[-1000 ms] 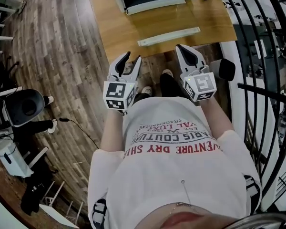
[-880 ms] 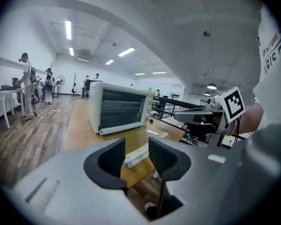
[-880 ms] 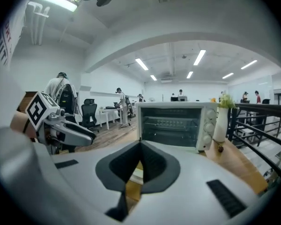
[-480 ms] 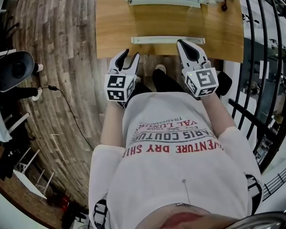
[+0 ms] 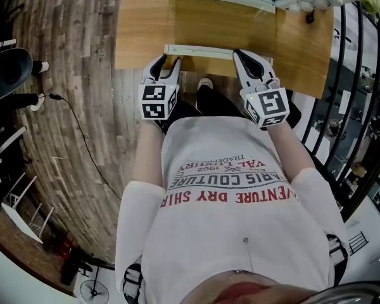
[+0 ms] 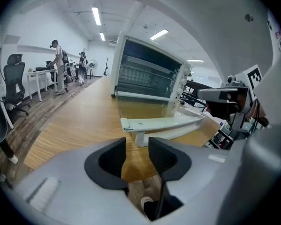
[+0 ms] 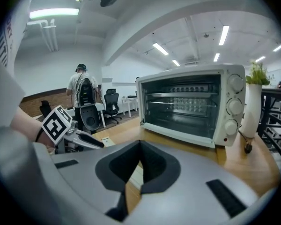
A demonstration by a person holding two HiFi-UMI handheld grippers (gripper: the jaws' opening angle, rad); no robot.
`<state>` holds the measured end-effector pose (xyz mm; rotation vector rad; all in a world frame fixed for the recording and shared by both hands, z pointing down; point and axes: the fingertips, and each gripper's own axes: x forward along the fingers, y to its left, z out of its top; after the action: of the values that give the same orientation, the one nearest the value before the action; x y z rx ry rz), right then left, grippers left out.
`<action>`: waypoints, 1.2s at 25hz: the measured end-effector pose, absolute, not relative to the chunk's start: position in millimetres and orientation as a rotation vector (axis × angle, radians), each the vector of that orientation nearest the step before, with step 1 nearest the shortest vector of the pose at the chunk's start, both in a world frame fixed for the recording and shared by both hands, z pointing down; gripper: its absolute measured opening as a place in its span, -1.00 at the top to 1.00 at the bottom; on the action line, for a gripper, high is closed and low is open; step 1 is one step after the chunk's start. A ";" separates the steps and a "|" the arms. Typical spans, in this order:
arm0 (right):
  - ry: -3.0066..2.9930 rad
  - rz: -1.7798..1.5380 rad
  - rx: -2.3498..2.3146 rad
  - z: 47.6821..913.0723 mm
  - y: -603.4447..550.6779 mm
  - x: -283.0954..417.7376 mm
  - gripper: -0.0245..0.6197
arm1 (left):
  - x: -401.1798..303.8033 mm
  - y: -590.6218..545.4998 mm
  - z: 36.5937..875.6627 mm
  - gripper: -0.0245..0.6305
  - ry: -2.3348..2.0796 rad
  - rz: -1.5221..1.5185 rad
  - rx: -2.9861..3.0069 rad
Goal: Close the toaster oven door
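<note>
A white toaster oven stands on the wooden table, its glass door folded down flat. The door's white handle bar lies along the table's front edge. In the head view my left gripper is just short of the bar's left end, slightly open and holding nothing. My right gripper is at the bar's right end, its jaws shut together and empty. The right gripper view looks into the open oven, with its knobs on the right.
A white vase with a plant stands right of the oven. A black railing runs along the right. An office chair and a cable are on the wood floor at left. People stand far back.
The person has stepped toward the table. Both grippers have moved forward from over the floor to the door's handle bar. Their jaws look unchanged.
</note>
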<state>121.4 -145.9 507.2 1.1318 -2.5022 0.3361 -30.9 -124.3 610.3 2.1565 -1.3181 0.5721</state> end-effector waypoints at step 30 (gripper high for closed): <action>-2.526 0.303 1.197 480.5 -146.6 146.5 0.96 | -27.3 -138.1 586.0 0.67 -1.403 0.628 2.161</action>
<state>146.5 -146.6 480.5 1.1973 -2.5260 0.3030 -27.3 -138.1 586.0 2.1608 -1.4033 0.6278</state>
